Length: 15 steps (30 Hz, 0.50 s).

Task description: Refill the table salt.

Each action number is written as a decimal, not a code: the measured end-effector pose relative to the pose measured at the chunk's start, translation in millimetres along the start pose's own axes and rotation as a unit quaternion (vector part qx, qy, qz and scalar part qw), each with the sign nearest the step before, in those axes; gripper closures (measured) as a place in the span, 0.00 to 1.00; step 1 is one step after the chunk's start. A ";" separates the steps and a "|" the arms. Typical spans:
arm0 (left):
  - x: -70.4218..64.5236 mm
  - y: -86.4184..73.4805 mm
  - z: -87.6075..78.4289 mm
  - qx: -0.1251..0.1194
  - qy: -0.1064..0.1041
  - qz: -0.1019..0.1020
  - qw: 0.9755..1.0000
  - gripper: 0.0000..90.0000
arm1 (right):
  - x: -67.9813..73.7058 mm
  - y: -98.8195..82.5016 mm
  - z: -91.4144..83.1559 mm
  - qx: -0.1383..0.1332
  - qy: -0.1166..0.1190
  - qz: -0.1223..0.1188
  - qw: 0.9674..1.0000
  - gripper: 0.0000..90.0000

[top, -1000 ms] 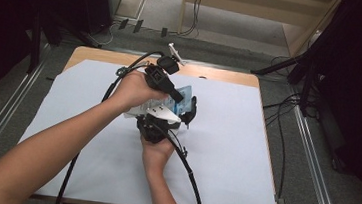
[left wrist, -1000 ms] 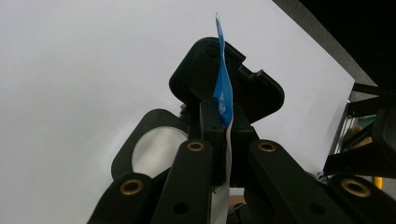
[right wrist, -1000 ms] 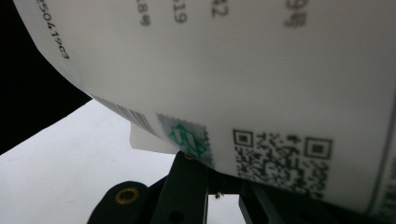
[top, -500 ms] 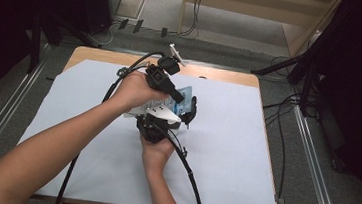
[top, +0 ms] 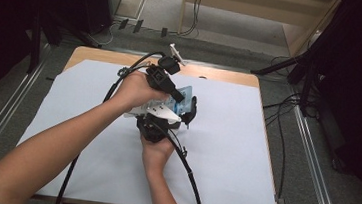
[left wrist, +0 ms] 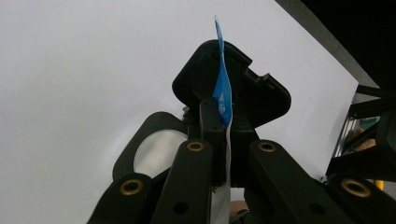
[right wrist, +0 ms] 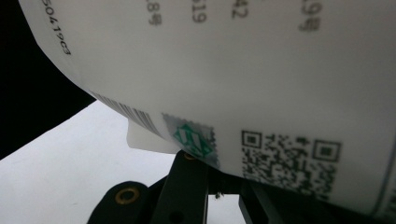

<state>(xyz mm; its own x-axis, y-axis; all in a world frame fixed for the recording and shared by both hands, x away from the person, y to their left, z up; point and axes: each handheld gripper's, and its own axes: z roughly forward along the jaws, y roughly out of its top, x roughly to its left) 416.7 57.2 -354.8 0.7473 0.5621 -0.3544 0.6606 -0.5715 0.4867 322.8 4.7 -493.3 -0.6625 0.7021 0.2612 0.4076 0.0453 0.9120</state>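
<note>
Both claws met near the desk's [top: 241, 188] middle, over the white sheet covering it. Left claw [left wrist: 219, 140] clamped shut on a thin blue-and-white packet [left wrist: 223, 95], seen edge-on, standing upright between the jaws. Right claw [right wrist: 219, 186] closed on the same packet's lower edge, its printed white face [right wrist: 261, 84] with barcode, green stamp and QR code curling close over the lens. In the high view, packet [top: 182, 93] held above the sheet between left claw [top: 173, 95] and right claw [top: 183, 116]. Wide bare sheet on every side; desk edges well apart from the hands; cables trailing toward the near edge.
</note>
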 end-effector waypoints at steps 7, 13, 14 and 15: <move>1.0 0.1 0.5 0.003 -0.001 0.002 1.000 1.00 | -0.3 -0.4 0.5 0.002 0.000 0.001 1.000 1.00; 0.9 -0.2 0.4 0.003 -0.001 0.001 1.000 1.00 | 0.2 -0.6 0.3 0.004 0.000 0.003 1.000 1.00; 0.9 -0.2 0.3 0.003 -0.001 0.001 1.000 1.00 | 0.3 -0.6 0.3 0.003 0.000 0.003 1.000 1.00; 1.0 -0.3 0.3 0.003 -0.001 0.001 1.000 1.00 | 0.3 -0.6 0.4 0.003 0.000 0.003 1.000 1.00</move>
<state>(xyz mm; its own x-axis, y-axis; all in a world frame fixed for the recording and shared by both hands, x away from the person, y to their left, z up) 417.3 57.7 -355.5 0.7491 0.5592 -0.3551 0.6593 -0.5770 0.4821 322.6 5.2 -493.9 -0.6597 0.7028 0.2663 0.4152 0.0454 0.9086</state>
